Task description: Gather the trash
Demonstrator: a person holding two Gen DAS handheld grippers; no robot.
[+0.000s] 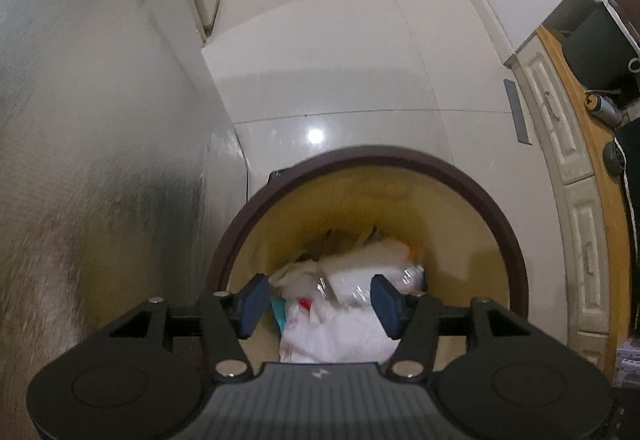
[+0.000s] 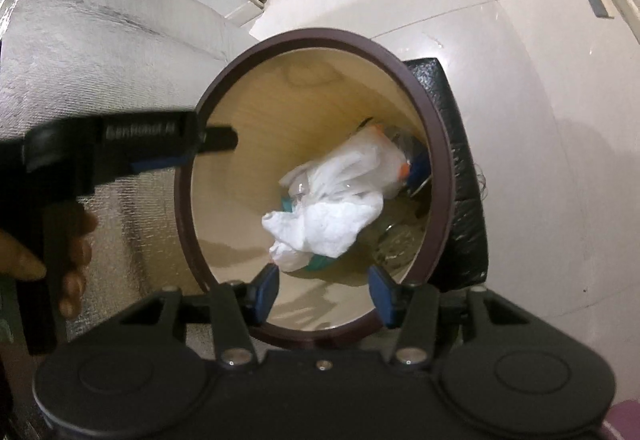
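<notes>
A round trash bin with a dark brown rim [image 1: 400,155] [image 2: 320,35] and a yellowish inside stands on the floor. In it lies crumpled white paper and clear plastic [image 1: 352,288] [image 2: 340,199], with bits of teal and orange. My left gripper [image 1: 320,306] points down into the bin, open, and its blue pads touch nothing; the white trash lies below them. In the right wrist view the left gripper [image 2: 200,149] reaches over the bin's left rim, held by a hand [image 2: 74,240]. My right gripper [image 2: 325,294] hovers over the near rim, open with nothing in it.
A silver foil-covered wall [image 1: 100,119] rises close on the bin's left. A black textured object [image 2: 452,143] leans against the bin's right side. Glossy white floor tiles [image 1: 320,59] run beyond. Cream drawers [image 1: 560,159] under a wooden top stand at the right.
</notes>
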